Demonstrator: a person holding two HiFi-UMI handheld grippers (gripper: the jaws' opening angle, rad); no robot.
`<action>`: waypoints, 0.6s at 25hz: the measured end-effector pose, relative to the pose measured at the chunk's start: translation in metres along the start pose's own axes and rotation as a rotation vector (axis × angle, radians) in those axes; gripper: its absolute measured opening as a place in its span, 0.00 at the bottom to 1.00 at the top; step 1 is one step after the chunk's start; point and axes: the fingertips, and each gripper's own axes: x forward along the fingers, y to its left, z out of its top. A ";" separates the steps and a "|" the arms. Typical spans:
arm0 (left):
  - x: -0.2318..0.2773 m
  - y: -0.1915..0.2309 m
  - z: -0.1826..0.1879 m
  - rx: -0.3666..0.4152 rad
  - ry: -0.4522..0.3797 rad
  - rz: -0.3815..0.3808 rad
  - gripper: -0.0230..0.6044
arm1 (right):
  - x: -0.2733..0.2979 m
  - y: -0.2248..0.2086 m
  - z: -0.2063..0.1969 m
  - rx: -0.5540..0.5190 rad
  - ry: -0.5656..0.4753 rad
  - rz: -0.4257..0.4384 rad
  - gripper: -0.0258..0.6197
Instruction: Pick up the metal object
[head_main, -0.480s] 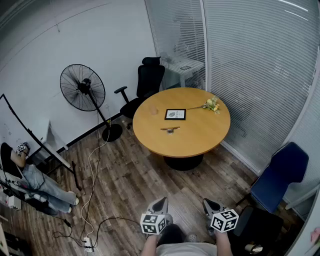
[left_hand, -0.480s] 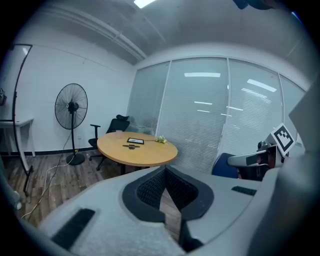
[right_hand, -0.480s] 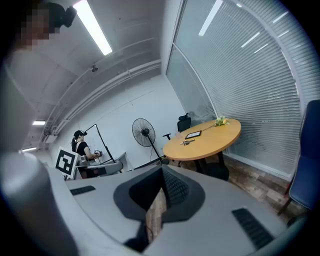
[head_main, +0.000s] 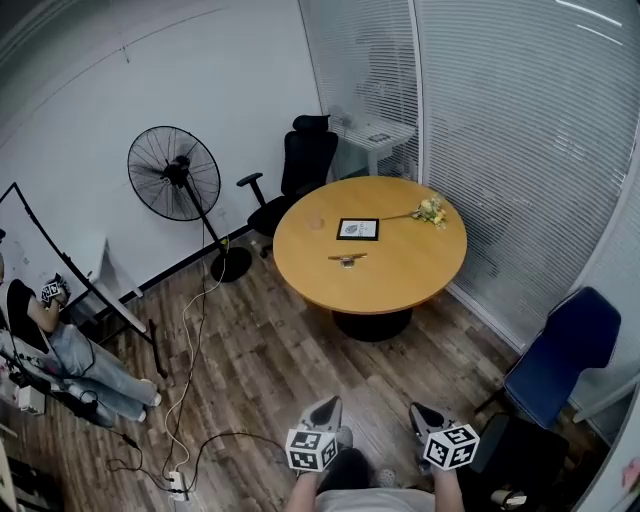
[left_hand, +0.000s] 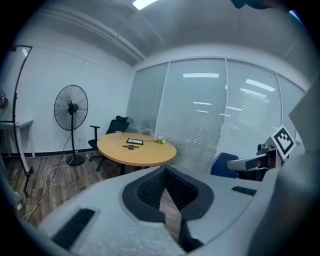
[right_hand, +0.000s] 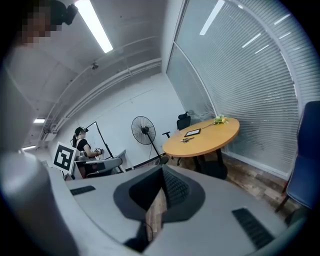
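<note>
Metal and small, the object (head_main: 347, 259) lies on the round wooden worktop (head_main: 400, 285), just on the near side of a black-framed picture (head_main: 358, 229). A clear cup (head_main: 315, 221) stands to its left and a yellow flower sprig (head_main: 430, 210) lies toward the far right edge. Well apart from it, low over the wood floor (head_main: 250, 370), the left hand-held gripper (head_main: 324, 404) and the right hand-held gripper (head_main: 419, 409) each have their jaws pressed together on nothing.

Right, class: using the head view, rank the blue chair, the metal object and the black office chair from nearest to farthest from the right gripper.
1. blue chair, on the floor at the right.
2. metal object, on the round table ahead.
3. black office chair, beyond that table.
</note>
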 end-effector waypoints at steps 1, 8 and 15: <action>-0.003 0.000 -0.001 0.001 0.000 0.000 0.05 | -0.001 0.001 -0.002 0.013 -0.007 0.001 0.03; -0.023 0.019 -0.008 -0.036 -0.016 0.038 0.05 | 0.004 0.003 -0.009 0.058 -0.043 -0.007 0.04; -0.031 0.044 -0.008 -0.039 -0.038 0.101 0.06 | 0.024 0.012 -0.011 0.070 -0.047 0.034 0.11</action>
